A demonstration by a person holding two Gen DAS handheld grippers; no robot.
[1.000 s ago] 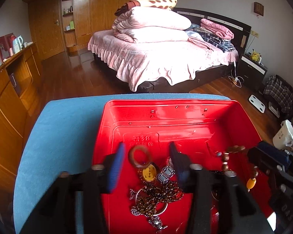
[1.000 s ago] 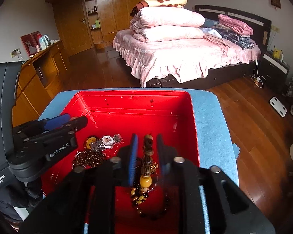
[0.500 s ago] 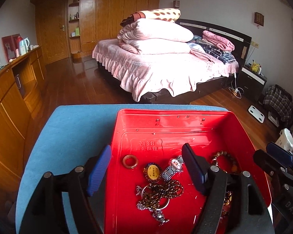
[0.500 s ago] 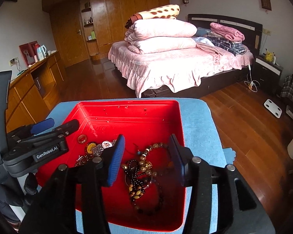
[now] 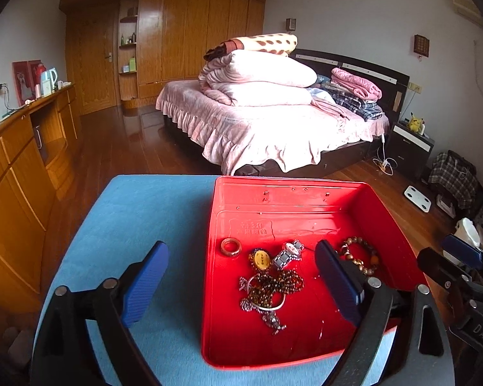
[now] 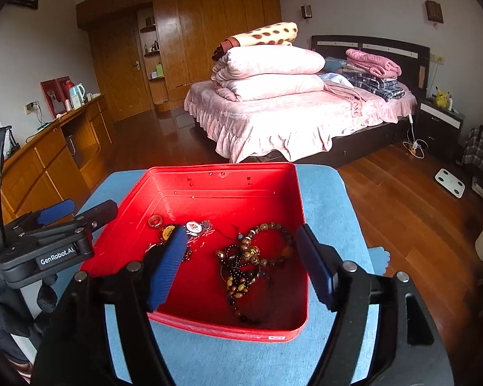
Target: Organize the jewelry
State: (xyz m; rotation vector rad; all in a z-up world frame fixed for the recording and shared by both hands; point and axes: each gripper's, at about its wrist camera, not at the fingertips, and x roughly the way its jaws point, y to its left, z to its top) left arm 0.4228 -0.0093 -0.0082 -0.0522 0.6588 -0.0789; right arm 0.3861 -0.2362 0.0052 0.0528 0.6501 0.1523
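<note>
A red tin box (image 5: 293, 189) (image 6: 215, 173) sits on a blue cloth-covered table (image 5: 138, 225) (image 6: 325, 199). Inside lie a brown ring (image 5: 231, 246) (image 6: 155, 221), a yellow pendant (image 5: 261, 260), a watch (image 5: 288, 252) (image 6: 196, 226), a tangled dark bead chain (image 5: 270, 289) and brown bead bracelets (image 5: 359, 254) (image 6: 251, 257). My left gripper (image 5: 241, 286) is open and empty, held above the box's near left part. My right gripper (image 6: 241, 267) is open and empty above the bracelets; it also shows at the right of the left wrist view (image 5: 460, 267).
The table's edges drop to a wooden floor (image 6: 402, 199). A bed with pink bedding (image 5: 273, 122) stands beyond. A wooden sideboard (image 5: 22, 148) runs along the left. My left gripper shows at the left of the right wrist view (image 6: 64, 218).
Both grippers have opened wide and drawn back and up from the box. The right gripper let go of the bead bracelet, which now lies in the box.
</note>
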